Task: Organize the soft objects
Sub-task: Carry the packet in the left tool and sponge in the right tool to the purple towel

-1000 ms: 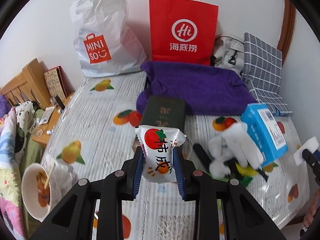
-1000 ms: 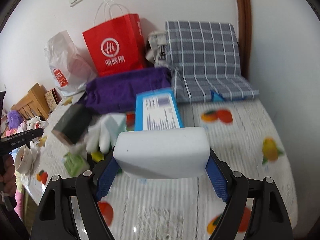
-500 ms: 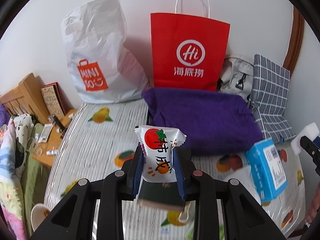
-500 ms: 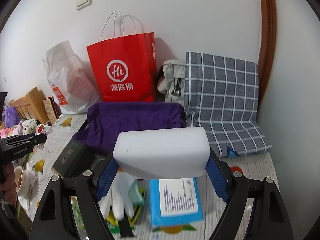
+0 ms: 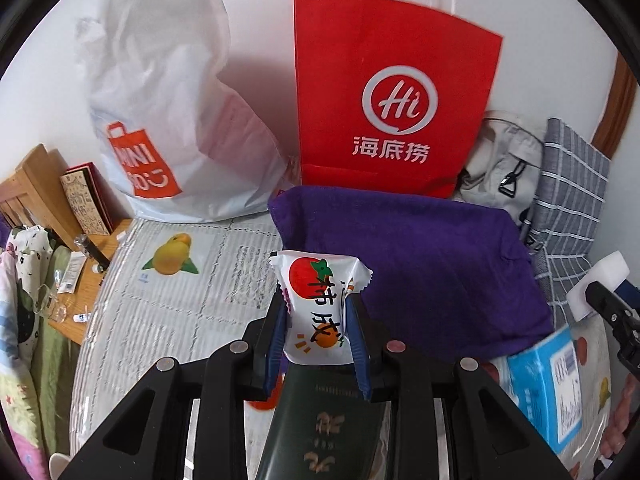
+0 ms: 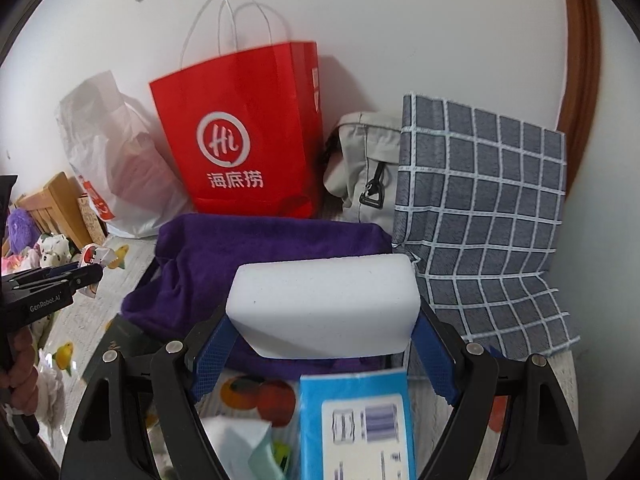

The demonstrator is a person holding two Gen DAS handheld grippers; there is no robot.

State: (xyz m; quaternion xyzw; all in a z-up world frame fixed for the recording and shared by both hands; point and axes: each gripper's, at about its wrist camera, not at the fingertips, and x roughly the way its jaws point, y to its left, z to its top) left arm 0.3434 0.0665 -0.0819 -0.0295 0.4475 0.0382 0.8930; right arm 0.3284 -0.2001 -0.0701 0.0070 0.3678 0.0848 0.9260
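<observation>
My left gripper (image 5: 318, 316) is shut on a white snack packet (image 5: 318, 304) with a red persimmon print and holds it above the table, in front of the folded purple towel (image 5: 404, 264). My right gripper (image 6: 322, 320) is shut on a white sponge block (image 6: 324, 308) and holds it over the purple towel (image 6: 256, 252). The sponge and right gripper show at the right edge of the left wrist view (image 5: 596, 284). The left gripper with the packet shows at the left of the right wrist view (image 6: 90, 266).
A red paper bag (image 5: 394, 108) and a white Miniso plastic bag (image 5: 160, 108) stand against the wall. A grey bag (image 6: 364, 164) and a plaid cushion (image 6: 480, 216) lie at the right. A blue box (image 6: 360, 424), a dark green box (image 5: 324, 420) and white gloves (image 6: 236, 440) lie below.
Both grippers have risen and moved toward the wall with their loads still held. The bags and towel loom larger; the gloves and boxes have slid down and out of the middle of view.
</observation>
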